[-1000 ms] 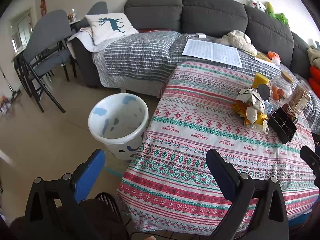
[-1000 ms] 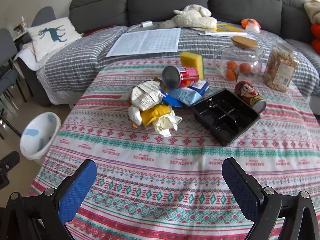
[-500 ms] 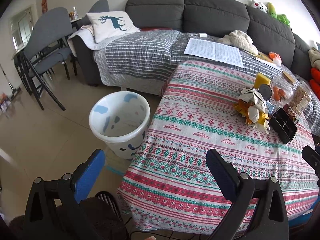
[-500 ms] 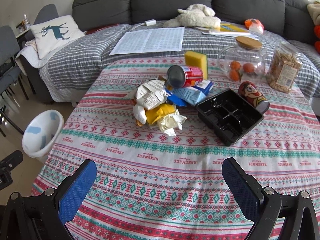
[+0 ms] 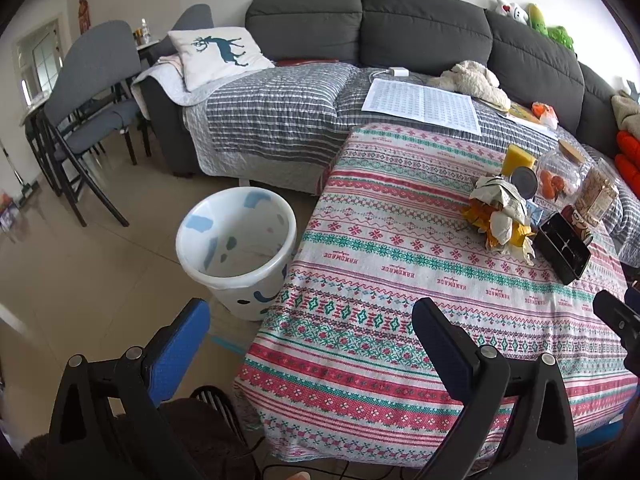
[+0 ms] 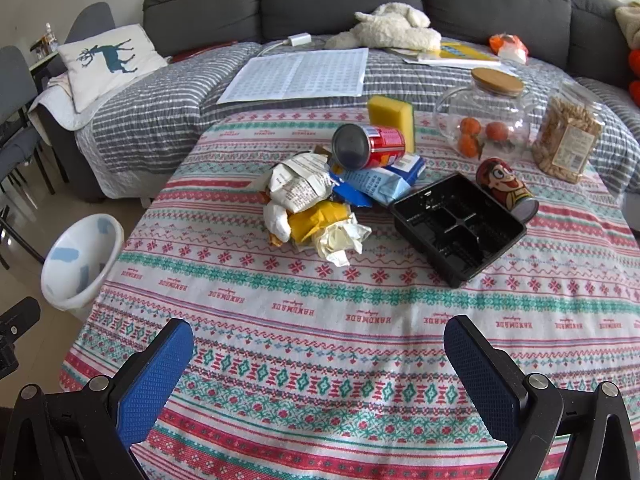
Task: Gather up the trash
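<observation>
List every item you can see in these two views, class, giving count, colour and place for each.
crumpled wrappers: several, white, yellow, blue; table centre
can: 1, red; lying atop the wrappers
tray: 1, black; right of the wrappers
painted tin: 1; behind the tray
sponge: 1, yellow; behind the can
glass jar: 1, clear, oranges inside
snack bag: 1; far right
bin: 1, white; floor
sofa: 1, grey
left hand-held gripper: open
right hand-held gripper: open
</observation>
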{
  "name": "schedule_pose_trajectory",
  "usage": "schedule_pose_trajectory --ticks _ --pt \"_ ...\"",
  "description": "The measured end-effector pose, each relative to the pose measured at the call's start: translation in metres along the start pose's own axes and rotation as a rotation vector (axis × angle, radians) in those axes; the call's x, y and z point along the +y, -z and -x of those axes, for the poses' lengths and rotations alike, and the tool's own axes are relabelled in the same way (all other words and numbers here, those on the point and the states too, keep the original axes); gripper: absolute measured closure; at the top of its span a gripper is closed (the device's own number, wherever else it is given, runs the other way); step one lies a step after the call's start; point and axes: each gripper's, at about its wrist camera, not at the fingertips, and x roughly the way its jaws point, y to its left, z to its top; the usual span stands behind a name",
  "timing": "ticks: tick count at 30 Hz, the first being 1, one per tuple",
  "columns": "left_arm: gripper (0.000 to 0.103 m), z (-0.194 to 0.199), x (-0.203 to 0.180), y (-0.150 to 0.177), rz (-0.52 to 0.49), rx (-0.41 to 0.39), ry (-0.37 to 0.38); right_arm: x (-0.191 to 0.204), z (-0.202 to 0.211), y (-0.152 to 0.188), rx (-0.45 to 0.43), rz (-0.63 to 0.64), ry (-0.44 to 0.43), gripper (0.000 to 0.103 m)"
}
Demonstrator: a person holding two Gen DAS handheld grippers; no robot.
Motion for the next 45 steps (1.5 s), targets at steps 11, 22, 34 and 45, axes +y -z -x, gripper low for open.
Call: schedule_pose_trajectory --ticks 11,22,34,45 --pt "0.001 0.001 0.002 0.0 0.0 -0.007 -0.006 0.011 -0.002 0.0 0.002 0.025 -0.011 0.0" --pt "0.001 0.003 0.005 0.002 0.006 -0.016 -0.007 0.016 -0.003 0.0 0.0 0.038 -0.014 0.0" --pt "0.001 0.01 0.01 0.002 0.007 -0.038 -0.003 0.021 -0.004 0.001 0.001 0.046 -0.008 0.0" --pt "0.001 0.014 0.011 0.003 0.011 -0.046 -0.002 0.02 -0.004 0.003 0.001 0.046 -0.005 0.0"
